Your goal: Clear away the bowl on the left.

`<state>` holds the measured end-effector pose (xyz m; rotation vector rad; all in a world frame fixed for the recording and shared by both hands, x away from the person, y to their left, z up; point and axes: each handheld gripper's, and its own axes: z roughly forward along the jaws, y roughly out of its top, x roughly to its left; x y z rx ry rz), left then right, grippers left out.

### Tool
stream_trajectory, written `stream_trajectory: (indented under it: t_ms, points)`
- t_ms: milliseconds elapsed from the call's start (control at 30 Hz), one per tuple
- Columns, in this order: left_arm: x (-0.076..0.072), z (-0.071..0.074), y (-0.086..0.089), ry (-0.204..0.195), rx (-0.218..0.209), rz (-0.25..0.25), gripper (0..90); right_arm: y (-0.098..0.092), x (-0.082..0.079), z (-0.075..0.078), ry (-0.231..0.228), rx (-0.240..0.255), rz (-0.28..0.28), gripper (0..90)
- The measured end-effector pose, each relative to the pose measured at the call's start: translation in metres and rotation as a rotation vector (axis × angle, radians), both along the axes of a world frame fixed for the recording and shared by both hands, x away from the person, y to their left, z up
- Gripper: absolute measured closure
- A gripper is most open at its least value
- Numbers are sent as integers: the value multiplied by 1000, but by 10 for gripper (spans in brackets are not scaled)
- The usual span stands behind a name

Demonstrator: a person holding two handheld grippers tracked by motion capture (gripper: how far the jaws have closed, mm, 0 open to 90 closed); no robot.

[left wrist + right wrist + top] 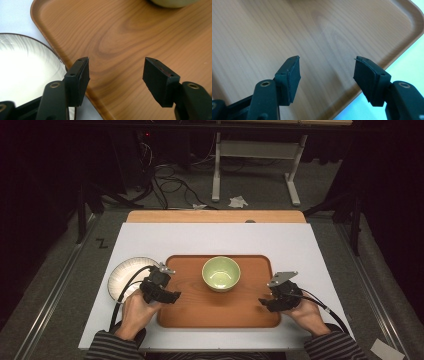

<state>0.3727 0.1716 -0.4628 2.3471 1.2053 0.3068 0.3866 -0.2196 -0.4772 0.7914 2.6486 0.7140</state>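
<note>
I have both hand-held grippers low over the wooden tray (220,312), one at each short end. The left hand-held gripper (170,296) sits at the tray's left edge in the lower left of the high view, jaws spread wide with nothing between them; its own view shows the rim running diagonally under the left jaw, with the white plate (22,72) just outside it, touching or nearly so. The right hand-held gripper (266,303) mirrors it at the lower right, jaws likewise released and empty over the tray's right corner (409,22).

The tray lies centre frame on the white table (300,245), long axis left to right, the green bowl (221,273) resting on its upper middle. Each rim lies just outward of the jaws, so neither hand is nearer. I judge the next move depends on straddling both end rims evenly, or the bowl may slide.
</note>
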Motion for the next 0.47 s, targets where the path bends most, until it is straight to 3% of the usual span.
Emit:
stream_trajectory:
  t_ms: [367, 467]
  points:
    - [1, 1, -1, -9, -15, 5, 359, 1, -1, 0, 7, 9, 23, 433]
    - [7, 8, 0, -39, -29, 14, 360, 1, -2, -1, 14, 5, 30, 437]
